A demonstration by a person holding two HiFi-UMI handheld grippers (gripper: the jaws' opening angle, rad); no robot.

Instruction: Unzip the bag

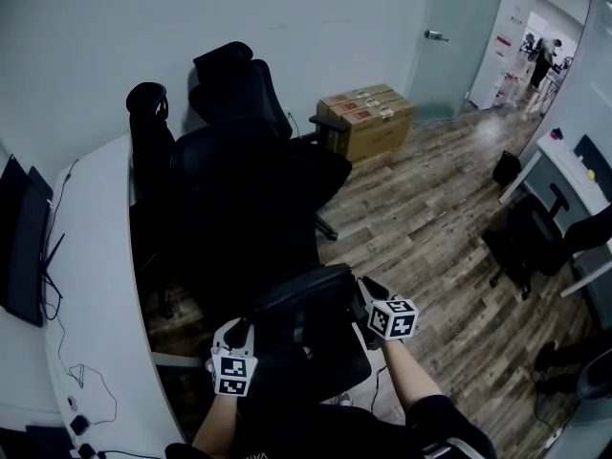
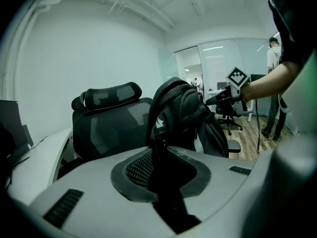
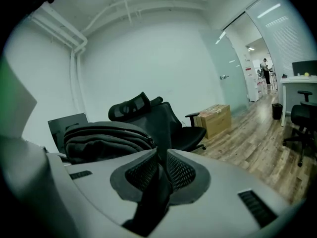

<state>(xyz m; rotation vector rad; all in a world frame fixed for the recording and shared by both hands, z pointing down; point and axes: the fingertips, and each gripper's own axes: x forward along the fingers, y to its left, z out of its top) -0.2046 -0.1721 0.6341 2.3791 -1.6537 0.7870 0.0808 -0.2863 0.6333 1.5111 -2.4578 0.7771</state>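
One black fabric bag (image 1: 304, 318) is the main container on view. Its inside shows in no view, so we record no contents. Stacked cardboard boxes (image 1: 368, 118) beyond the office chair (image 1: 258, 161) are closed, with tape along their tops.

The bag sits on the near side of the chair, toward the person, between the two tools. Its long axis runs across, from the left tool (image 1: 235, 335) to the right tool (image 1: 370, 293), rising slightly toward the right end.

The bag is soft, padded and rumpled into folds, with a curved carry loop at the end facing the left tool. The left tool's jaws stand narrow, pinched on a black strap of the bag. The right tool's jaws are almost together, nipping a thin black tab at the bag's other end.

The chair has a mesh back. Left of it curves a smooth white worktop (image 1: 100, 285), and to its right lies wood-plank floor (image 1: 430, 228).
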